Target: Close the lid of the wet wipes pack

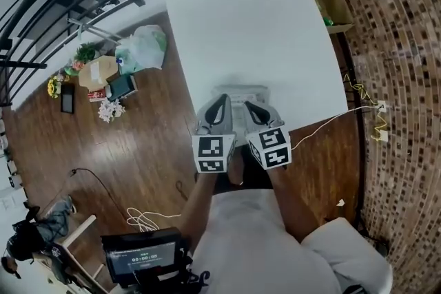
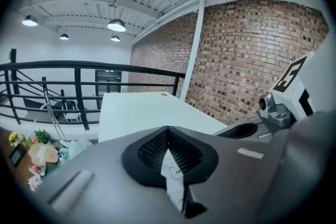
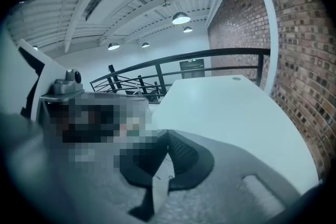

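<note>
A white table (image 1: 262, 24) ran from the near edge away to a black railing, with a brick wall along its right side and wooden floor on its left. The person, in a white top, sat at the near edge with both bare forearms reaching forward close together.

The left gripper (image 1: 224, 100) and the right gripper (image 1: 247, 105) lay side by side, their marker cubes almost touching, each showing a black-and-white square pattern. Both pointed towards the far end of the table and tilted down over the wet wipes pack (image 1: 242, 91), a pale rectangle lying flat near the table's near edge. Most of it was covered by the two grippers, so the state of its lid could not be told.

In the left gripper view the left gripper's (image 2: 168, 131) jaws were clenched, tips meeting. A narrow slit below the tips showed a white strip of the pack with a small label (image 2: 176, 172) reading "OP"; the rest was cut off.

The right gripper (image 3: 167, 135) was likewise clenched, with only white showing through its slit.

On a small screen (image 1: 141, 257) by the person's left side, the digits were too small to read.
</note>
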Demonstrator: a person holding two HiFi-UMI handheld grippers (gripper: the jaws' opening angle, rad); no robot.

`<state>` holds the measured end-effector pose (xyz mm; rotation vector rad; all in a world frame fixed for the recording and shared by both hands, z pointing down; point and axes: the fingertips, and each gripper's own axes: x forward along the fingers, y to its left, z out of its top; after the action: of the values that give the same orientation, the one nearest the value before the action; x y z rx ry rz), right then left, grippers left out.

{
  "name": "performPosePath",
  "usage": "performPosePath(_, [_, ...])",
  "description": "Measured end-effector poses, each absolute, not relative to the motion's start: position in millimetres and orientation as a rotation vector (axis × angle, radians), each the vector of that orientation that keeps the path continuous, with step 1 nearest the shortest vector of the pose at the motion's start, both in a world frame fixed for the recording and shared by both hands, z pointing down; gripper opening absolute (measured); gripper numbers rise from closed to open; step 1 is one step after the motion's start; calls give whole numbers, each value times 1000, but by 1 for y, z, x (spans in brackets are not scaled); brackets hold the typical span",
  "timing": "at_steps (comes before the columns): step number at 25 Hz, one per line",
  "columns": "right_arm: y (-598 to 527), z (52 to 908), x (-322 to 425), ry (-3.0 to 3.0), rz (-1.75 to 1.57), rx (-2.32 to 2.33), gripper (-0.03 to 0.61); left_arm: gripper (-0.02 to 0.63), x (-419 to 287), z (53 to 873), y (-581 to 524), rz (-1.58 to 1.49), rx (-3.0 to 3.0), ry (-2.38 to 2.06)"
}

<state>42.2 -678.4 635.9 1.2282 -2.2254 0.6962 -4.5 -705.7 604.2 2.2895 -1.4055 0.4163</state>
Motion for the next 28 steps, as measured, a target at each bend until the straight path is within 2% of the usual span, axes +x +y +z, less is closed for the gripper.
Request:
performPosePath(17, [-653,694,39,-2128,834,1136,-8,15,-11,652,-685,491,2194,-1392])
performPosePath(28, [-653,712,31,-2045,745,1024,-8,15,-24,647,-688,506,2166,-1449])
